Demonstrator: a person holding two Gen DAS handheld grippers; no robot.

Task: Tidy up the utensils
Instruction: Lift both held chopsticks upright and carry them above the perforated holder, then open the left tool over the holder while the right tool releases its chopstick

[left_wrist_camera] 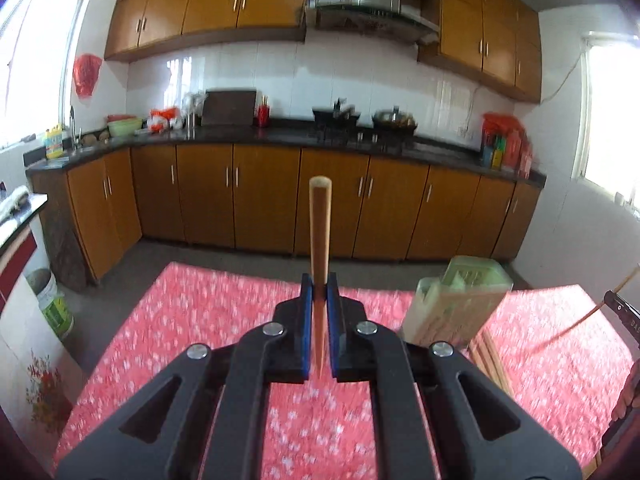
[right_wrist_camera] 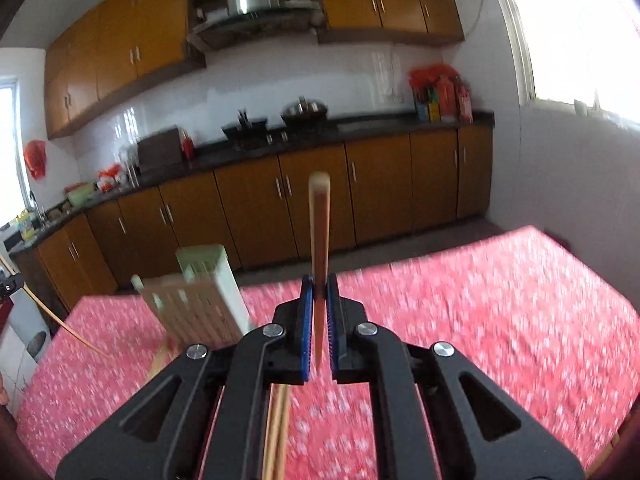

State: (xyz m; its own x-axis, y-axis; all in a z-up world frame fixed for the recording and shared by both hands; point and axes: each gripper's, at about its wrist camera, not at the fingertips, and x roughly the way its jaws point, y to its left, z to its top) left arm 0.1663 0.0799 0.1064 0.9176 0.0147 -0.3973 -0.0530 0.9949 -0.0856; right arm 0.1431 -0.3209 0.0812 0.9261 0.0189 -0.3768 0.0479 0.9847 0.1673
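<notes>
My left gripper (left_wrist_camera: pixel 319 286) is shut on a wooden chopstick (left_wrist_camera: pixel 320 228) that sticks out forward and up past its blue pads. In the same way, my right gripper (right_wrist_camera: pixel 319 286) is shut on another wooden chopstick (right_wrist_camera: pixel 319 224). Both are held above a table with a red flowered cloth (left_wrist_camera: pixel 192 320). A pale green slotted utensil holder (left_wrist_camera: pixel 456 300) stands on the cloth, right of the left gripper and left of the right gripper (right_wrist_camera: pixel 200 300). More chopsticks (left_wrist_camera: pixel 490 356) lie on the cloth beside the holder; some show under the right gripper (right_wrist_camera: pixel 278 432).
Across a strip of grey floor, brown kitchen cabinets (left_wrist_camera: pixel 264 196) run under a dark counter (left_wrist_camera: pixel 280 136) with pans and bottles. The other gripper's chopstick (left_wrist_camera: pixel 592 312) shows at the right edge. A white bucket (left_wrist_camera: pixel 52 300) stands left of the table.
</notes>
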